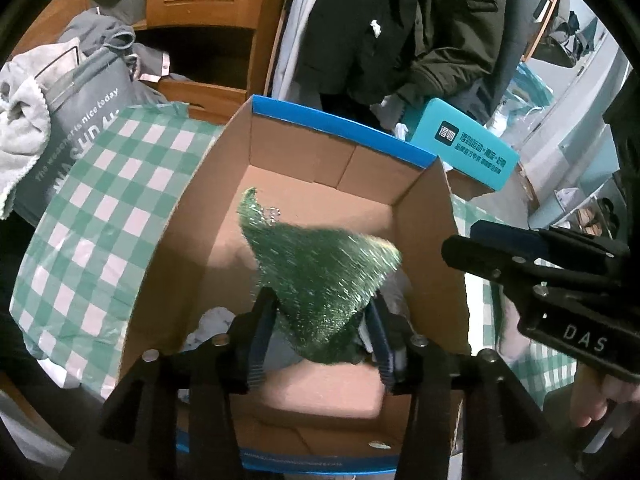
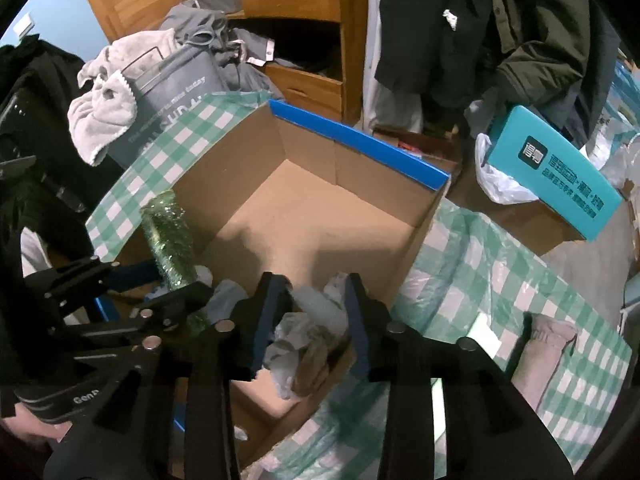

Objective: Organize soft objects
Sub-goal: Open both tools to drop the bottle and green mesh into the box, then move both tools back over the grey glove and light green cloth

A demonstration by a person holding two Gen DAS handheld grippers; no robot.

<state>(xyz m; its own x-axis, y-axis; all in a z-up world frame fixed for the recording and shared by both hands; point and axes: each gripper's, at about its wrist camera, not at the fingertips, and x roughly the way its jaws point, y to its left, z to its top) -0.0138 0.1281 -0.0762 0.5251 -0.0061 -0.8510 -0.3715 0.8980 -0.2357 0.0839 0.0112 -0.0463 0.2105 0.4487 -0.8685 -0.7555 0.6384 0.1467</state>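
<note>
Green glittery fabric (image 1: 320, 276), one piece and cone-shaped, sits between the fingers of the left gripper (image 1: 320, 320) above the open cardboard box (image 1: 304, 148); its long axis runs from the broad end at the fingers up and away to a narrow tip that curls toward the far left. Those fingers stand apart at a middling width with the fabric's wide end between them; whether the pads still press on it cannot be told, and the cloth is blurred. From the right wrist view the same piece looks like an upright green roll (image 2: 168, 236) just above the left gripper (image 2: 176, 300), at the box's near left wall. The right gripper (image 2: 316, 320) has its two fingers narrowly apart with nothing between them, over a crumple of pale and brownish soft things (image 2: 308, 340) in the near corner of the box (image 2: 360, 152). One box has a blue rim and rests on a green-and-white checked cloth (image 1: 100, 216). A grey bag (image 1: 80, 120) with a pale towel (image 1: 20, 120) draped on it stands far left, and one teal box (image 1: 464, 148) lies far right.
</note>
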